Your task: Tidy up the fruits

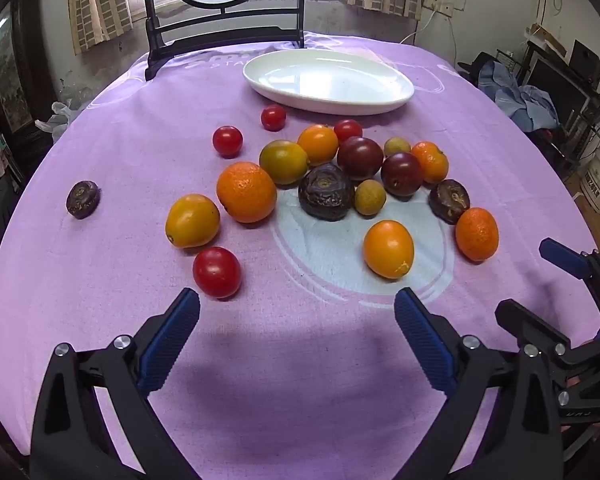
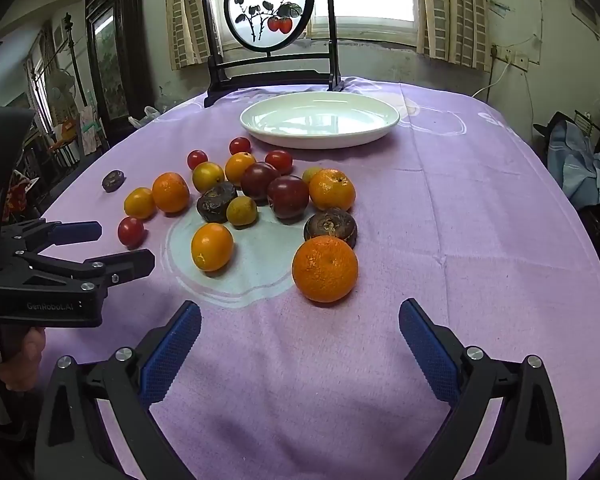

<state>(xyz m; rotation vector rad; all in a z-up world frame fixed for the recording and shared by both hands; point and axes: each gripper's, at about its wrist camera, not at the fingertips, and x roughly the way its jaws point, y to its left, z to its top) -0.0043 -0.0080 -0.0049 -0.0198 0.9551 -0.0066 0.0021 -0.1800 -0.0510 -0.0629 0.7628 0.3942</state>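
Several fruits lie scattered mid-table on a purple cloth: oranges, yellow-orange kumquats, red cherry tomatoes, dark plums, brown wrinkled fruits. An empty white oval plate (image 1: 328, 80) stands behind them, also in the right wrist view (image 2: 320, 120). My left gripper (image 1: 296, 308) is open and empty; a red tomato (image 1: 217, 272) lies just ahead of its left finger. My right gripper (image 2: 300, 316) is open and empty, just short of a large orange (image 2: 325, 268). The left gripper also shows at the left of the right wrist view (image 2: 112, 246), the right gripper at the right of the left wrist view (image 1: 540, 280).
A black-framed round painted screen (image 2: 270, 4) stands at the table's far edge behind the plate. One brown fruit (image 1: 83, 199) lies apart at the left. The purple cloth (image 2: 460, 240) is bare on the right side. Room clutter surrounds the table.
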